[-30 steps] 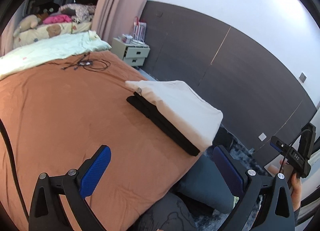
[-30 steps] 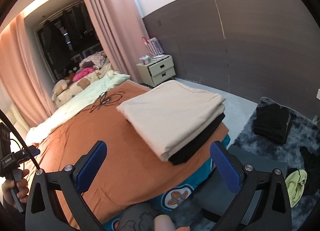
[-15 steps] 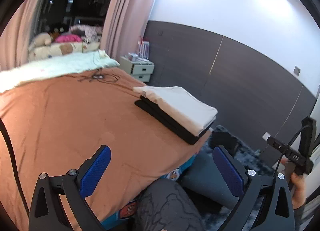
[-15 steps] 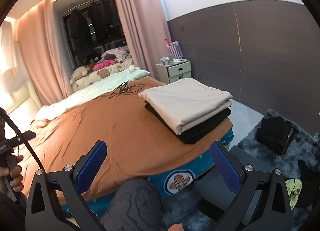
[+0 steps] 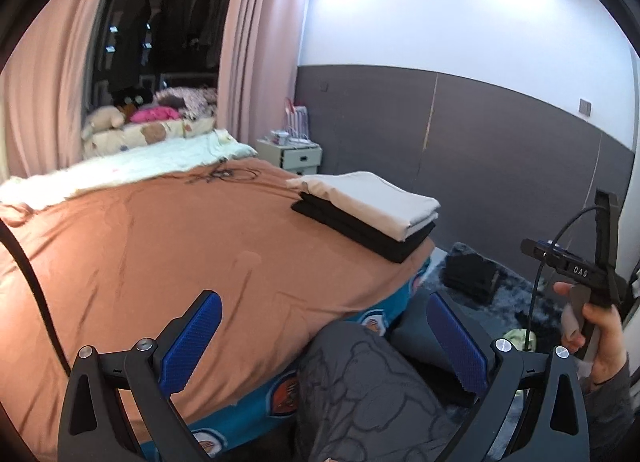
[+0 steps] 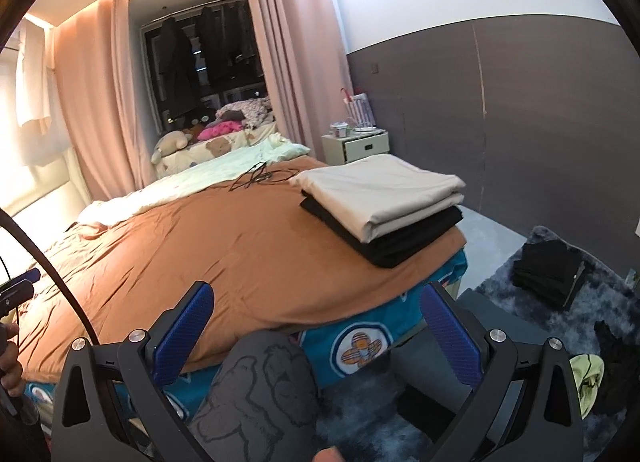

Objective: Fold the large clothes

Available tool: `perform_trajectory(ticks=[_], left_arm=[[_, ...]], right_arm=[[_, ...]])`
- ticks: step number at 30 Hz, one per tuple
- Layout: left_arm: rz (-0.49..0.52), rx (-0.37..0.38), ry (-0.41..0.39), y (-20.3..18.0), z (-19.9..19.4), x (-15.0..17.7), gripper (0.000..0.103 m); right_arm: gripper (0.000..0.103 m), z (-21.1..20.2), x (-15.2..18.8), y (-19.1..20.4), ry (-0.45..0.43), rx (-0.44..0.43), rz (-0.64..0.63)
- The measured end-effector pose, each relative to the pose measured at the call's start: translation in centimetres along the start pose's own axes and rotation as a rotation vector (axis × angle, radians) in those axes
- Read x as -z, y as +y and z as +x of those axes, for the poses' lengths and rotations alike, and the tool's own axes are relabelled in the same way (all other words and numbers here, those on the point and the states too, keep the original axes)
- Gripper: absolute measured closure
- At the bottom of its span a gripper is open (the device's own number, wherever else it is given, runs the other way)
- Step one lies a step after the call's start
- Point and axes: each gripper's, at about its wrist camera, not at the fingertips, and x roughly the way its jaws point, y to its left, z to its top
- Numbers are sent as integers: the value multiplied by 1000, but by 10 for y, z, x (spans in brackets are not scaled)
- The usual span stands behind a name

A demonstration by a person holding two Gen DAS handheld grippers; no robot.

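- The left gripper (image 5: 324,342) is held level above the person's knee (image 5: 360,382) at the foot of the bed (image 5: 140,262), its jaws spread wide with nothing between the blue pads (image 5: 192,342).
- The right gripper (image 6: 316,334) sits in much the same pose, jaws spread wide and empty, pointing over the knee toward the bed's near corner.
- In the left wrist view the person's right hand (image 5: 600,338) is wrapped around the right gripper's handle at the frame's right edge; a grey sleeve (image 5: 612,402) runs out of frame below it.
- In the right wrist view only a sliver of the left hand (image 6: 9,358) shows at the left edge, cut off by the lens rim.
- Neither gripper touches any cloth.
- The folded clothes stack (image 6: 380,206) rests on the orange bedspread (image 6: 200,254) at the bed's right corner: cream pieces on top of black ones, edges fairly square. How many garments it holds is hard to tell.
- On the grey rug (image 6: 520,302) beside the bed lies a dark folded pile (image 6: 548,274), well apart from the stack; a yellow-green item (image 6: 584,378) lies nearer, partly hidden behind the right gripper's frame.
- A tangle of black cable (image 6: 260,178) lies on the bedspread past the stack.
- Farther back are a pale quilt (image 5: 140,170), soft toys (image 5: 104,118) and a nightstand (image 5: 296,154); the things on top of it are too small to make out.
- Dark garments (image 6: 208,46) hang in the window between pink curtains (image 6: 288,50).
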Motion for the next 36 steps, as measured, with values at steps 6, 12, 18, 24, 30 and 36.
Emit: perform_trajectory(ticks=[6, 12, 18, 24, 30, 36], left_arm=[[-19, -46, -74, -3, -37, 25, 0], [-39, -108, -126, -4, -60, 45, 0], [-33, -156, -129, -4, -65, 54, 0], [-57, -170, -141, 0, -73, 60, 0], [-63, -174, -162, 0, -79, 62, 0], [-70, -185, -176, 1, -85, 64, 0]], right_arm=[[0, -14, 18, 16, -24, -37, -40], [0, -23, 34, 29, -29, -95, -73], [0, -23, 43, 27, -18, -144, -59], [0, -22, 42, 26, -16, -133, -73], [0, -16, 40, 24, -18, -139, -83], [0, -13, 47, 34, 8, -174, -78]])
